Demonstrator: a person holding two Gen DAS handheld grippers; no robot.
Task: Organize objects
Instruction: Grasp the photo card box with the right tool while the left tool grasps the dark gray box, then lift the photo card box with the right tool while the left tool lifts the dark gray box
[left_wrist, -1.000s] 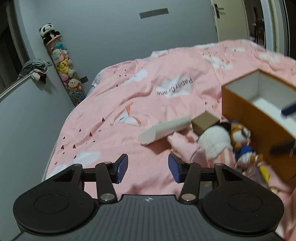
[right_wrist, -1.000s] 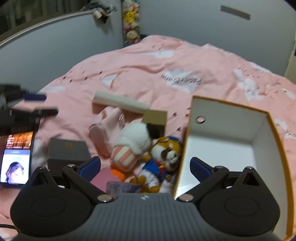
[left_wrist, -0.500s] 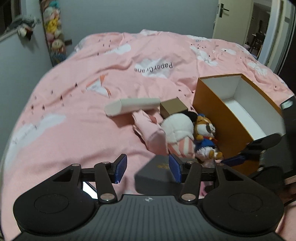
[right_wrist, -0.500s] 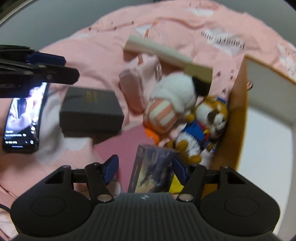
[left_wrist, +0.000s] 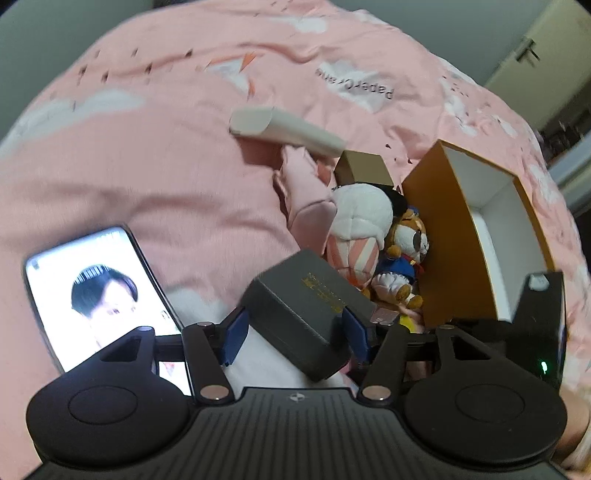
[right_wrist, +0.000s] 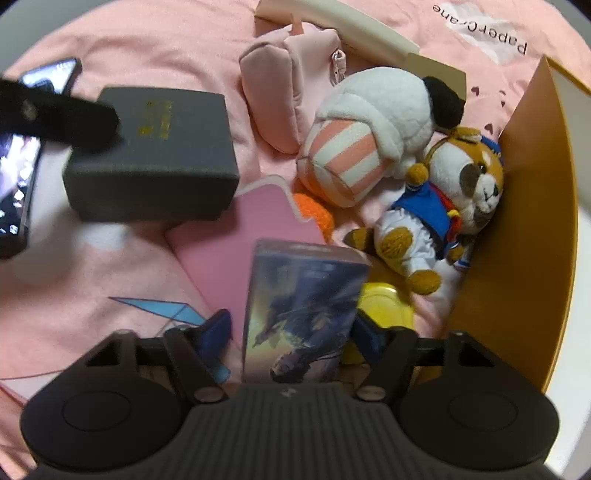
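- The orange box (left_wrist: 439, 229) is seen empty, its white inside bare; nothing is packed yet.
- The dark grey box (left_wrist: 310, 314) is straddled by the left gripper (left_wrist: 293, 334), whose jaws have just been widening; no pinch is seen.
- The printed card box (right_wrist: 303, 306) is bracketed by the right gripper (right_wrist: 291, 332), just narrowed; contact cannot be told.
- Plush toys, pouch and phone are left lying on the pink bedspread (left_wrist: 166, 177).

"PaperCrane" upside down on a white cloud patch of the pink bedcover (right_wrist: 484, 29); gold lettering on the dark grey box (left_wrist: 306, 306), unreadable.
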